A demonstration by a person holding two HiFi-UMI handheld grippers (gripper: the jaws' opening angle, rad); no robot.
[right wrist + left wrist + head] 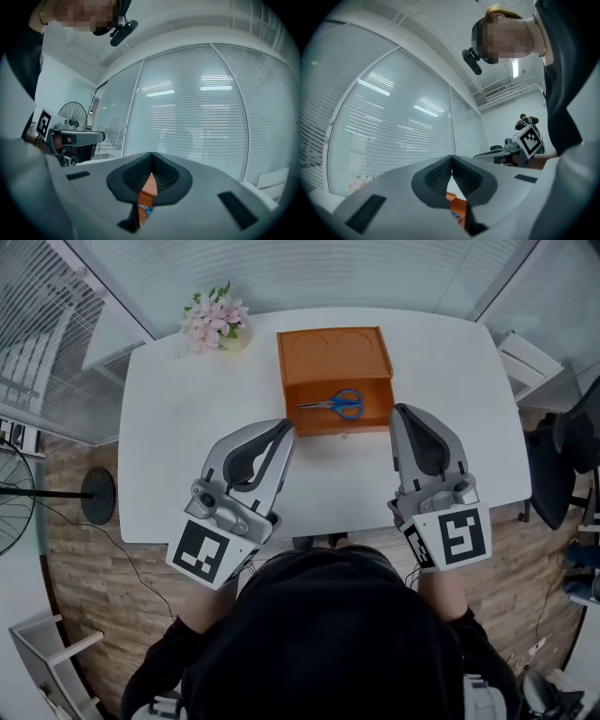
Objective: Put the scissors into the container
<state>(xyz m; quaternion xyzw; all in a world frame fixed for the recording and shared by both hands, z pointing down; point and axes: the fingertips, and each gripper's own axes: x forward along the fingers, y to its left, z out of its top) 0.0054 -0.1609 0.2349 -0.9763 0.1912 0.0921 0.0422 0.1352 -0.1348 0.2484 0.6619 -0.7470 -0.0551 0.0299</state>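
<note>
While both grippers are held on the near side of the container [291, 357], each has its jaws pressed together with nothing pinched between them. The left gripper [285, 426] slants toward the container's near left corner, its tips just short of it. In its own view the two dark pads [440, 176] meet at the tip, and a sliver of orange wall with a bit of blue shows through the gap beneath. The right gripper [401, 411] lies just beside the container's near right corner and points roughly straight ahead. Its view shows the same: pads closed tip to tip, orange below them. Whether either gripper touches the container I cannot tell.

The scissors [336, 404] lie flat inside the container, in its nearer part, with the blue handles toward the right and the blades pointing left. The container's farther part bears two shallow round outlines.

Under the container is a white table [169, 427]. A small vase of pink flowers [214, 320] stands on it, left of the container's far left corner and apart from it. A fan [14, 502] stands on the floor well to the container's left, and a dark chair [562, 456] stands well to its right.
</note>
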